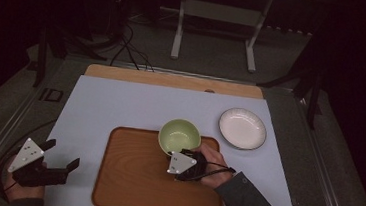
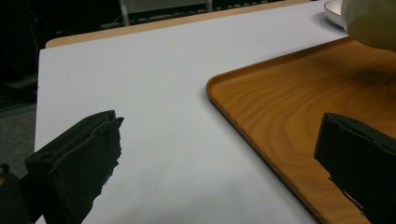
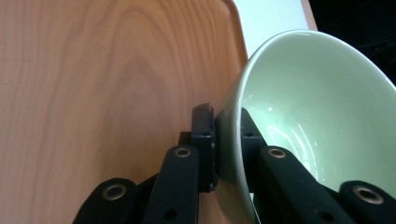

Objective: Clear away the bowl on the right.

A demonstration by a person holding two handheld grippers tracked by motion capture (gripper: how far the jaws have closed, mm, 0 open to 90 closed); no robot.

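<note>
While clamped on the near wall of the green bowl (image 3: 322,116), one jaw inside and one outside: right gripper (image 1: 184,164), in the person's right hand (image 1: 210,165), above the wooden tray (image 1: 134,179). Bowl at the tray's far edge, right of middle; whether resting or lifted, cannot tell. Beyond it to the right, just off the tray on the white sheet (image 1: 121,102): white plate (image 1: 242,128), apart from the bowl. Well to the left, near the table's front corner: left gripper (image 1: 61,155), jaws spread wide with nothing between them, over the sheet just beside the tray's left rim (image 2: 243,121). Past the sheet's far edge, a strip of bare wooden tabletop (image 1: 173,79).
</note>
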